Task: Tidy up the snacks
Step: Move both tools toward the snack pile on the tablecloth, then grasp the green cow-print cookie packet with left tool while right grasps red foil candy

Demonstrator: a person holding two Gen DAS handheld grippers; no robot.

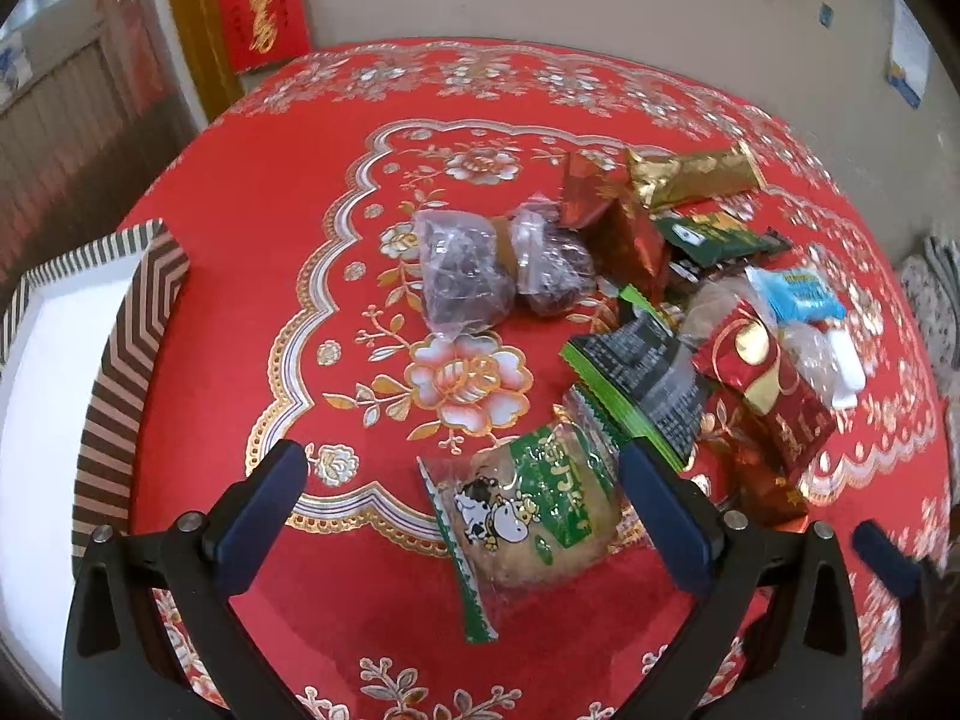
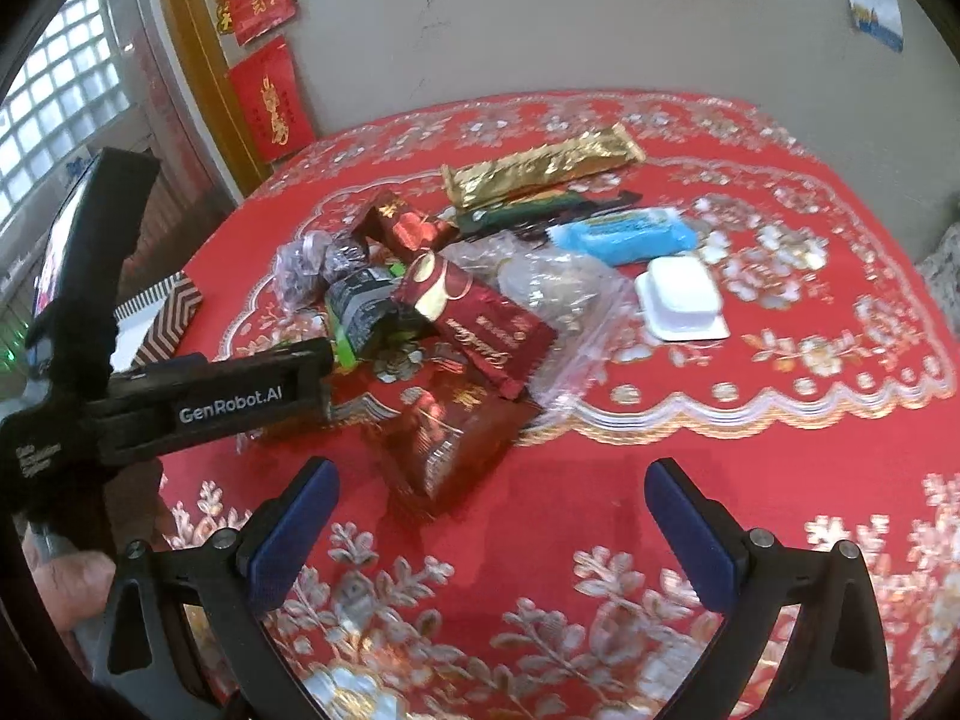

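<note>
A heap of wrapped snacks lies on the red flowered tablecloth (image 1: pixel 300 312). In the left wrist view my left gripper (image 1: pixel 462 492) is open, with a clear-and-green cow-print bread packet (image 1: pixel 528 516) lying between its fingers on the cloth. Beyond are two clear bags of dark sweets (image 1: pixel 462 270), a black-green packet (image 1: pixel 648 384), red foil packets (image 1: pixel 762 384), a gold bar (image 1: pixel 696 174) and a blue packet (image 1: pixel 798 294). My right gripper (image 2: pixel 492 516) is open and empty above bare cloth, just short of a dark red foil packet (image 2: pixel 444 444).
A striped box (image 1: pixel 120 360) with a white inside stands at the table's left edge. A white plastic tub (image 2: pixel 681 297) sits right of the heap. The left gripper's body (image 2: pixel 198 402) reaches in from the left in the right wrist view. A wall stands behind the table.
</note>
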